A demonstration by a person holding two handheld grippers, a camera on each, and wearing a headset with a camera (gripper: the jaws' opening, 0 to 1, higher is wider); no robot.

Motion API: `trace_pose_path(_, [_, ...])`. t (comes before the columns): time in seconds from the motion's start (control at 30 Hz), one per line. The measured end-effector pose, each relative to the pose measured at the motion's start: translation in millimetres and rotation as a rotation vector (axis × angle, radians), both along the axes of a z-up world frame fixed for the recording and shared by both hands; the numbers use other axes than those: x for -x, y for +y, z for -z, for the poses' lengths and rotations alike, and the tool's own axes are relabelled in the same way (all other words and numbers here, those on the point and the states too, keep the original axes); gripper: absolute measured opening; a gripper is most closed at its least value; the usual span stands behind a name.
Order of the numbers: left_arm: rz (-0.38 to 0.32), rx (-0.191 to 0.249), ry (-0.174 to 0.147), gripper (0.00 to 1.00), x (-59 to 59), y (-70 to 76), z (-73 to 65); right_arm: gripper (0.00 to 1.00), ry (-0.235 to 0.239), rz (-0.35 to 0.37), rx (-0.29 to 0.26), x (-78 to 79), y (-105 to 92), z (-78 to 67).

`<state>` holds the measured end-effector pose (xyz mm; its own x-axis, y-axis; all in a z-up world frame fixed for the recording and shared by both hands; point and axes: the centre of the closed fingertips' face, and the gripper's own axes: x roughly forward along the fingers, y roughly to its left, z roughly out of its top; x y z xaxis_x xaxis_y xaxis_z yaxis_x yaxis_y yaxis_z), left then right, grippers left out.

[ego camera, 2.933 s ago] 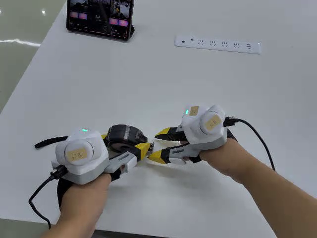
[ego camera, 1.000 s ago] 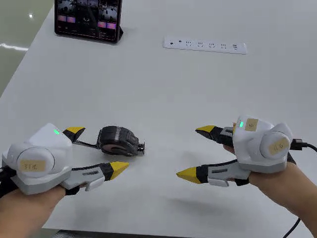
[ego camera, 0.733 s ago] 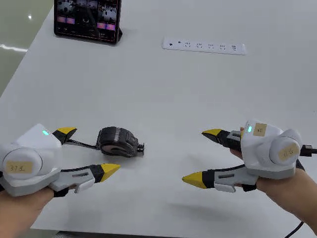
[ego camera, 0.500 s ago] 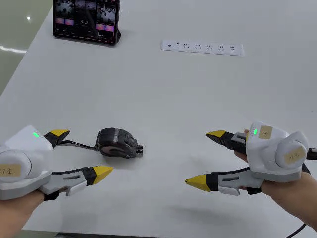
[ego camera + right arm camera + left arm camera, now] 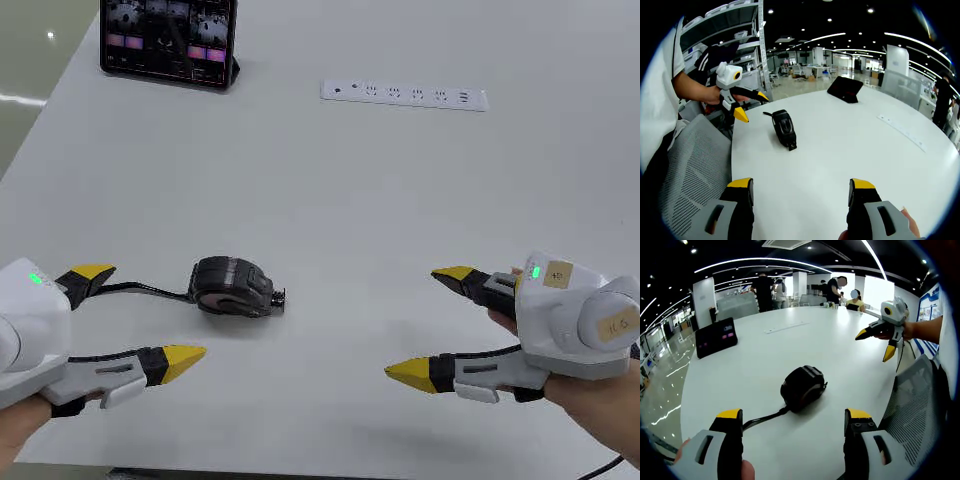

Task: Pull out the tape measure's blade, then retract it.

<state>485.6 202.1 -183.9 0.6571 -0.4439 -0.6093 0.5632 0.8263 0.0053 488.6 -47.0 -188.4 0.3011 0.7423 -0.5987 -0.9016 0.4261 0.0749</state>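
A broad white round-edged table (image 5: 330,180) carries the whole scene. At its near edge the left white-bodied, yellow-tipped handheld gripper (image 5: 140,314) and the matching right gripper (image 5: 428,322) are both spread wide, each pinching nothing, and they lie well apart from one another. A black upright tablet with a lit screen (image 5: 168,40) stands at the far left, and a long white power strip (image 5: 403,95) lies flat at the far centre. The black rubber-cased tape measure (image 5: 232,287) rests on the table near the left gripper, ahead of its jaws and not between them, and well to the left of the right gripper. Its thin black wrist strap (image 5: 140,291) trails left toward the left gripper's far jaw. The only vessel here is the case itself: the blade appears fully wound inside, with just the small dark end hook (image 5: 281,296) at the mouth, facing right. With the blade housed and both tools free, the moment reads as either the start of the pull or the close after retraction; the frames cannot settle which. If the pull remains, the left gripper would need to clamp the case and the right to pinch the hook.
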Motion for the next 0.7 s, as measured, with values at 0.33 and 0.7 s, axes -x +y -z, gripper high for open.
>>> trace_pose_path(0.33, [0.011, 0.028, 0.014, 0.85, 7.8, 5.1, -2.7, 0.80, 0.001, 0.029, 0.013, 4.8, -13.7, 0.7])
trace_pose_path(0.7, [0.050, 0.035, 0.039, 0.92, 17.3, 2.9, -2.3, 0.82, 0.003, 0.045, 0.026, 9.6, -23.3, 1.1])
